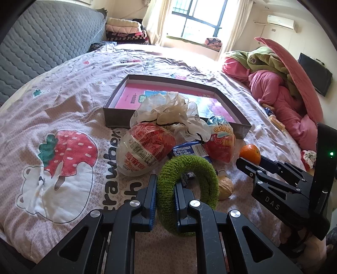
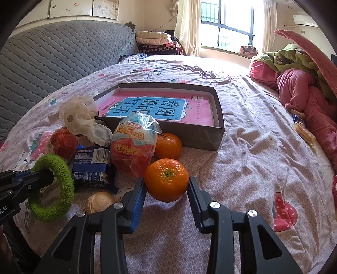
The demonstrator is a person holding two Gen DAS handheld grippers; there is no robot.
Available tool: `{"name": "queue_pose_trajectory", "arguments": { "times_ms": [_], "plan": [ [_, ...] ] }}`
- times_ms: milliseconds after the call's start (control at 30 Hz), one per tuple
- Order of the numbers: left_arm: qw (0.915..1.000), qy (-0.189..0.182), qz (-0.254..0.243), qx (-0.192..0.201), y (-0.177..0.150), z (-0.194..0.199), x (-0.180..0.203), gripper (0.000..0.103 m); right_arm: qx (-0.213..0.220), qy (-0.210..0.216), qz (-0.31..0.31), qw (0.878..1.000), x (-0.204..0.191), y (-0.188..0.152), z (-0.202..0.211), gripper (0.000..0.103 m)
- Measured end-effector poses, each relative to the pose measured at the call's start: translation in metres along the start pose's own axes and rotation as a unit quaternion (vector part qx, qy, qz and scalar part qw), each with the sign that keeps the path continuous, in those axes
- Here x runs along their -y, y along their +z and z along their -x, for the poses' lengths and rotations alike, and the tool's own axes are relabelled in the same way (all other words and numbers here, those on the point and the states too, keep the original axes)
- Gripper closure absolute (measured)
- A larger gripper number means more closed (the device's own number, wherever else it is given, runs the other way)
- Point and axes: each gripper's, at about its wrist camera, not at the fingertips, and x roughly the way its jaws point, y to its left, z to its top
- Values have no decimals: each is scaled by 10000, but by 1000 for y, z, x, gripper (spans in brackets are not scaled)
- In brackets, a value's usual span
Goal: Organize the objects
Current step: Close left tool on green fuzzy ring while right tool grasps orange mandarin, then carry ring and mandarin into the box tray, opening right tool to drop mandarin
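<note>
Green fuzzy ring (image 1: 187, 189), pinched through its band by the nearly closed left gripper (image 1: 165, 189), and orange (image 2: 166, 179), clamped in the right gripper (image 2: 166, 187), lie just before the cardboard box (image 2: 198, 137); the smooth orange may slip, the soft ring sag free.

Box (image 2: 202, 137) on bed (image 2: 242, 168), book (image 2: 160, 109) inside; before it two oranges (image 2: 166, 179), snack bags (image 2: 132, 147), walnut (image 2: 100, 202) nearest.

Bright daylight from the window (image 1: 195, 19), blown out on the far bedspread (image 2: 210, 61); soft near shadows; sharp focus; fisheye-curved, dark-vignetted corners.
</note>
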Motion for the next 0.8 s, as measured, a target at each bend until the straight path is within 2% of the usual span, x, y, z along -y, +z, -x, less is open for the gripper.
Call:
{"name": "queue_pose_trajectory", "arguments": {
  "times_ms": [300,500,800],
  "plan": [
    [9996,77,-65,254,17,9,4,89,207,63,-33,9998,1,7,10,63],
    [9992,31,-67,385,34,8,4,89,277,-72,20,9996,2,10,13,63],
    [9978,10,-125,653,65,13,5,89,411,-120,-42,9991,7,32,17,63]
  ]
}}
